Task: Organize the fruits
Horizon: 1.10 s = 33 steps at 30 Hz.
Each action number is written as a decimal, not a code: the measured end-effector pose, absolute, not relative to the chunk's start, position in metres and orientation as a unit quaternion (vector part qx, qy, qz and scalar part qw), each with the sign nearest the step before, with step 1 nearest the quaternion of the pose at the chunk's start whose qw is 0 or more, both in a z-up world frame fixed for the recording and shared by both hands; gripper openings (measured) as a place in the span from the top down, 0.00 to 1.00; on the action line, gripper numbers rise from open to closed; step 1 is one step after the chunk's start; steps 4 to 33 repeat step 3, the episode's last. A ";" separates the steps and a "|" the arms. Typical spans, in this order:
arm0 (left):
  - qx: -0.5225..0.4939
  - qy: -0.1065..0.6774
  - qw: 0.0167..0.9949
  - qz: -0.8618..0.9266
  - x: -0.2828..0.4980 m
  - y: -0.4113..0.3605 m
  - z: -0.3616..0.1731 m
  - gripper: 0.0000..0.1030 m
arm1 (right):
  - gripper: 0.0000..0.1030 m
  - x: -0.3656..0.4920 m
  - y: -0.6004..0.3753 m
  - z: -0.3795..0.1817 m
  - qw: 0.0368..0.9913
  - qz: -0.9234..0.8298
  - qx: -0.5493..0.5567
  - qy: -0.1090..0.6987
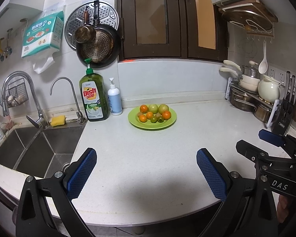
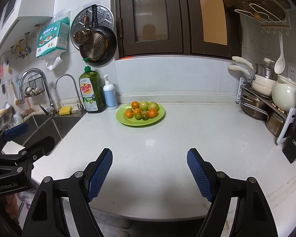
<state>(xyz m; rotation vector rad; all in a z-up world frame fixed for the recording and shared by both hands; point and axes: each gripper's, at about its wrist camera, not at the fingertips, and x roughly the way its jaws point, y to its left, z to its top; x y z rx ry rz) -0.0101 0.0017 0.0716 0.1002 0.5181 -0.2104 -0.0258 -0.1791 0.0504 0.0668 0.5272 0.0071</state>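
A green plate [image 1: 168,123] [image 2: 159,115] stands on the white counter near the back wall. It holds several fruits: orange mandarins [image 1: 166,115] [image 2: 152,113], two pale green round fruits [image 1: 153,108] [image 2: 143,105], and small green ones [image 1: 153,119]. My left gripper [image 1: 147,158] hovers over the counter's front part, open, nothing between its blue pads. My right gripper [image 2: 150,156] is likewise open and empty, well short of the plate. Each gripper shows at the edge of the other's view, the right gripper [image 1: 266,140] and the left gripper [image 2: 27,136].
A steel sink [image 1: 35,148] with two taps lies to the left. A dish soap bottle [image 1: 93,98] and a white pump bottle [image 1: 114,100] stand left of the plate. A rack of pots and a jug [image 1: 254,96] and a knife block [image 1: 285,116] fill the right corner.
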 end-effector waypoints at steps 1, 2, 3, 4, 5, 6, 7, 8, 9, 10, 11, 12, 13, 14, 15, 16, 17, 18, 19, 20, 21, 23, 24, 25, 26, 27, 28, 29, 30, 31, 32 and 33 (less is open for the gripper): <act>0.049 0.256 0.960 -0.104 -0.010 0.002 0.072 0.00 | 0.24 -0.026 -0.179 0.050 0.965 0.004 0.033 0.261; 0.049 0.256 0.960 -0.103 -0.010 0.002 0.071 0.00 | 0.24 -0.026 -0.179 0.050 0.965 0.004 0.032 0.261; 0.049 0.256 0.960 -0.104 -0.010 0.002 0.071 0.00 | 0.24 -0.026 -0.179 0.050 0.965 0.004 0.033 0.260; 0.049 0.256 0.960 -0.104 -0.010 0.002 0.071 0.00 | 0.24 -0.026 -0.179 0.050 0.965 0.004 0.033 0.260; 0.049 0.256 0.960 -0.104 -0.010 0.002 0.071 0.00 | 0.24 -0.026 -0.179 0.050 0.965 0.004 0.033 0.260; 0.049 0.256 0.960 -0.104 -0.010 0.002 0.071 0.00 | 0.24 -0.026 -0.179 0.050 0.965 0.004 0.033 0.260; 0.049 0.256 0.960 -0.104 -0.010 0.002 0.071 0.00 | 0.24 -0.026 -0.179 0.050 0.965 0.004 0.033 0.260; 0.049 0.256 0.960 -0.104 -0.010 0.002 0.071 0.00 | 0.24 -0.026 -0.179 0.050 0.965 0.004 0.033 0.260; 0.049 0.256 0.960 -0.104 -0.010 0.002 0.071 0.00 | 0.24 -0.026 -0.179 0.050 0.965 0.004 0.033 0.260; 0.049 0.256 0.960 -0.104 -0.010 0.002 0.071 0.00 | 0.24 -0.026 -0.179 0.050 0.965 0.004 0.033 0.260; 0.049 0.256 0.960 -0.104 -0.010 0.002 0.071 0.00 | 0.24 -0.026 -0.179 0.050 0.965 0.004 0.033 0.260; 0.049 0.256 0.960 -0.104 -0.010 0.002 0.071 0.00 | 0.24 -0.026 -0.179 0.050 0.965 0.004 0.033 0.260; 0.049 0.256 0.960 -0.104 -0.010 0.002 0.071 0.00 | 0.24 -0.026 -0.179 0.050 0.965 0.004 0.033 0.260; 0.049 0.256 0.960 -0.104 -0.010 0.002 0.071 0.00 | 0.24 -0.026 -0.179 0.050 0.965 0.004 0.033 0.260; 0.049 0.256 0.960 -0.104 -0.010 0.002 0.071 0.00 | 0.24 -0.026 -0.179 0.050 0.965 0.004 0.033 0.260; 0.049 0.256 0.960 -0.104 -0.010 0.002 0.071 0.00 | 0.24 -0.026 -0.179 0.050 0.965 0.004 0.033 0.260; 0.049 0.256 0.960 -0.104 -0.010 0.002 0.071 0.00 | 0.24 -0.026 -0.179 0.050 0.965 0.004 0.033 0.260; 0.049 0.256 0.960 -0.104 -0.010 0.002 0.071 0.00 | 0.24 -0.026 -0.179 0.050 0.965 0.004 0.033 0.260; 0.049 0.256 0.960 -0.104 -0.010 0.002 0.071 0.00 | 0.24 -0.026 -0.179 0.050 0.965 0.004 0.033 0.260; 0.049 0.256 0.960 -0.104 -0.010 0.002 0.071 0.00 | 0.24 -0.026 -0.179 0.050 0.965 0.004 0.033 0.260; 0.049 0.256 0.960 -0.104 -0.010 0.002 0.071 0.00 | 0.24 -0.026 -0.179 0.050 0.965 0.004 0.033 0.260; 0.049 0.256 0.960 -0.104 -0.010 0.002 0.071 0.00 | 0.24 -0.026 -0.179 0.050 0.965 0.004 0.033 0.260; 0.049 0.256 0.960 -0.104 -0.010 0.002 0.071 0.00 | 0.24 -0.026 -0.179 0.050 0.965 0.004 0.033 0.260; 0.049 0.256 0.960 -0.104 -0.010 0.002 0.071 0.00 | 0.24 -0.026 -0.179 0.050 0.965 0.004 0.033 0.260; 0.049 0.256 0.960 -0.104 -0.010 0.002 0.071 0.00 | 0.24 -0.026 -0.179 0.050 0.965 0.004 0.033 0.260; 0.049 0.256 0.960 -0.104 -0.010 0.002 0.071 0.00 | 0.24 -0.026 -0.179 0.050 0.965 0.004 0.033 0.260; 0.049 0.256 0.960 -0.104 -0.010 0.002 0.071 0.00 | 0.24 -0.026 -0.179 0.050 0.965 0.004 0.033 0.260; 0.049 0.256 0.960 -0.104 -0.010 0.002 0.071 0.00 | 0.24 -0.026 -0.179 0.050 0.965 0.004 0.033 0.260; 0.049 0.256 0.960 -0.104 -0.010 0.002 0.071 0.00 | 0.24 -0.026 -0.179 0.050 0.965 0.004 0.033 0.260; 0.049 0.256 0.960 -0.104 -0.010 0.002 0.071 0.00 | 0.24 -0.026 -0.179 0.050 0.965 0.004 0.033 0.260; 0.049 0.256 0.960 -0.104 -0.010 0.002 0.071 0.00 | 0.24 -0.026 -0.179 0.050 0.965 0.004 0.033 0.260; 0.049 0.256 0.960 -0.104 -0.010 0.002 0.071 0.00 | 0.24 -0.026 -0.179 0.050 0.965 0.004 0.033 0.260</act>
